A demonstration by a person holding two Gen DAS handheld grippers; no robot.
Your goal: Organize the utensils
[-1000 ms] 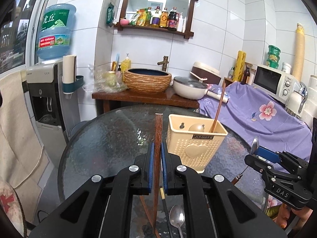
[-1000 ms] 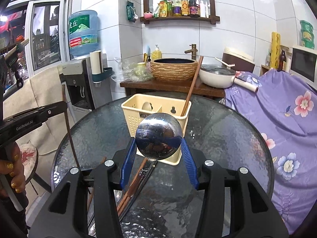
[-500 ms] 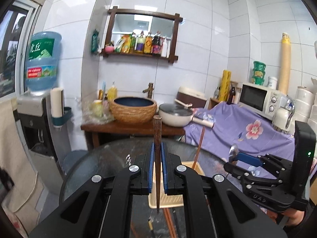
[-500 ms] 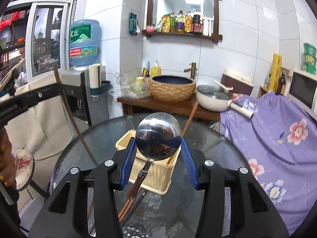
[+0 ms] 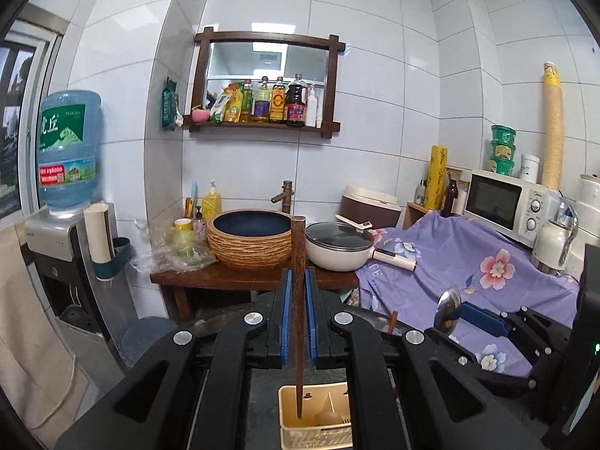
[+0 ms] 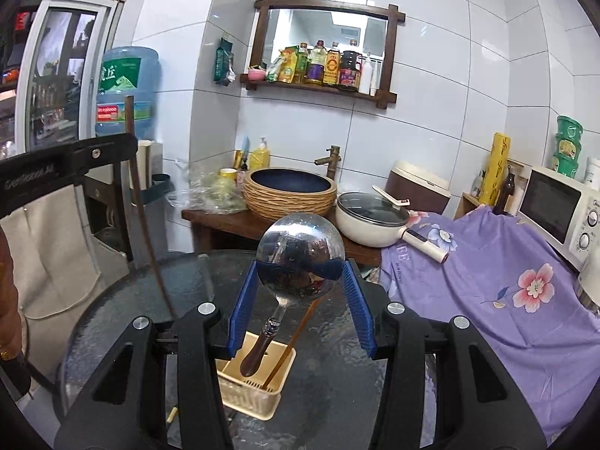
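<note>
left tongs clamp an upright chopstick; right tongs grip a ladle over the basket.

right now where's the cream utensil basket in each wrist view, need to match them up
Left wrist view: the cream utensil basket sits at the bottom centre, below the left gripper, with the chopstick's tip over it.
Right wrist view: the basket is lower left of centre, under the ladle in the right gripper.
Shared landmark: the woven basin behind the table.
</note>
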